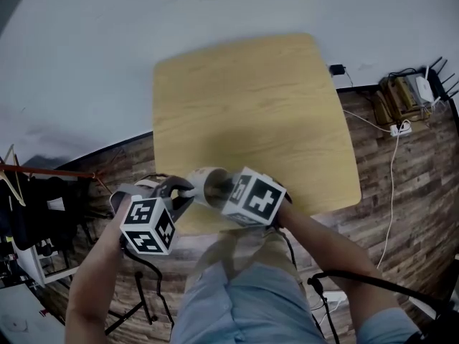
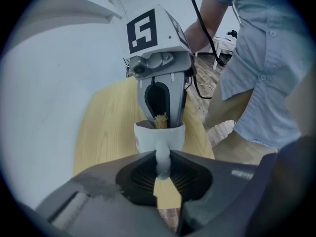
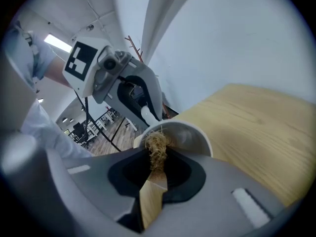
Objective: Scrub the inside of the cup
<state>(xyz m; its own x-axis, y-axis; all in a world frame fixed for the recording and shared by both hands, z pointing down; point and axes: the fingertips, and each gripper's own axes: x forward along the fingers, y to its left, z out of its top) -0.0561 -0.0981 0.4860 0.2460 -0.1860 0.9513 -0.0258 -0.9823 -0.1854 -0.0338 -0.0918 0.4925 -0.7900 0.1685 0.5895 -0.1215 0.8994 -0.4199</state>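
The white cup (image 2: 148,138) is held over the near edge of the worktop (image 1: 251,106), gripped by its handle (image 2: 162,164) in the left claw (image 2: 162,154), which is clenched on it from the side. The cup is tipped so that its mouth is turned towards the right claw (image 3: 158,158), and its long axis is judged to run nearly in line with that claw's jaws. A tan fibre tuft (image 3: 157,143) is grasped in the right claw and is seen at the rim, just inside the mouth.
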